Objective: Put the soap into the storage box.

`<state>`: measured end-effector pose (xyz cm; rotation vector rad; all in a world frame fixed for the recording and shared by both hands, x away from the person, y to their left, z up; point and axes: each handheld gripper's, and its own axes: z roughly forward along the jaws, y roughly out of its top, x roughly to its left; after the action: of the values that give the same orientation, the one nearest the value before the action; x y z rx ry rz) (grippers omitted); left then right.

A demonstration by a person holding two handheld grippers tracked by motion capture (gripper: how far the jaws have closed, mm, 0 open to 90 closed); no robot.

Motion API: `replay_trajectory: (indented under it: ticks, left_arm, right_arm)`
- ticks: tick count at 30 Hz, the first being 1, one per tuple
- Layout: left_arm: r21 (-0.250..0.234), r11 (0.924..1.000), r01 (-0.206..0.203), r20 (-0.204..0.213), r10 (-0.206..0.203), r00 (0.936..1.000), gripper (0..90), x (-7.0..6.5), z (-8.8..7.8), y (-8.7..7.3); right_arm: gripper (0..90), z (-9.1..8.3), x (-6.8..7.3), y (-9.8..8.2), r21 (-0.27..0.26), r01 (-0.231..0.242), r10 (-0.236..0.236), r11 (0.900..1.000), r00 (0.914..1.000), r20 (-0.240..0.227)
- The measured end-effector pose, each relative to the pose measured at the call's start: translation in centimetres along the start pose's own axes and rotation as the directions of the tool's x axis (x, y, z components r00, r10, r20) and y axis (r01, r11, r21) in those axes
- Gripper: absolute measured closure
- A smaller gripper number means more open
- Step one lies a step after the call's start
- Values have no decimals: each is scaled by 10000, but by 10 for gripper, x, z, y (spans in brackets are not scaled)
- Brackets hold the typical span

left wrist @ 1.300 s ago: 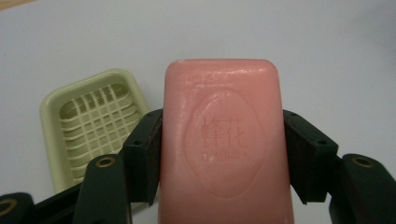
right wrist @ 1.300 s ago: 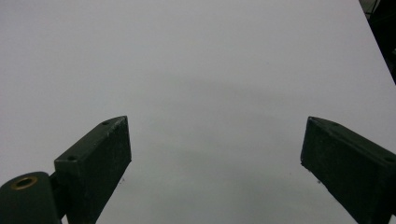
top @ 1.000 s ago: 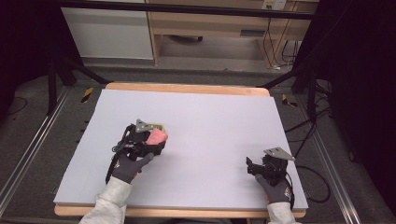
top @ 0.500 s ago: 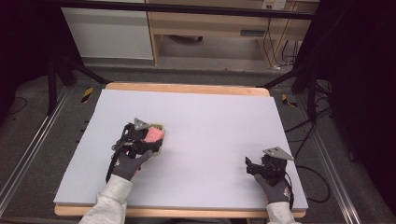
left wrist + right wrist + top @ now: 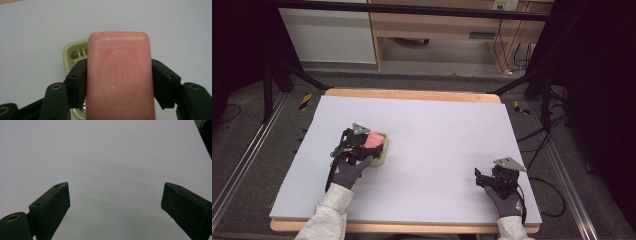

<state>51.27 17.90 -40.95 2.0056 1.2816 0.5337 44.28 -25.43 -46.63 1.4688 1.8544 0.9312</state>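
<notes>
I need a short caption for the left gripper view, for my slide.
Left gripper fingers clamp a pink soap bar above a cream soap dish.

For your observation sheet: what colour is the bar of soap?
Pink soap, stamped with an oval emblem; clearest in the left gripper view.

Our left gripper (image 5: 371,142) at the table's left, black jaws clamped tight on what we hold, gloved left hand (image 5: 348,169) behind it, pale sleeve toward the near edge, our right gripper (image 5: 479,177) at the near right, jaws spread wide with nothing between them, gloved right hand (image 5: 506,200) low.
</notes>
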Motion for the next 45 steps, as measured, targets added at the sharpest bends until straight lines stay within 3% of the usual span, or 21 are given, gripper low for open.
replay_trajectory:
  ticks: [21, 45]
  left_arm:
    - [238, 9987, 445, -299, -438, 9986, 370, 12, 24, 0]
    - [738, 9953, 633, -493, -598, 9970, 370, 15, 40, -8]
  right_arm:
    - [87, 0, 0, 0, 2, 19, -19, 10000, 10000, 24]
    - [87, 0, 0, 0, 20, 12, -12, 10000, 10000, 33]
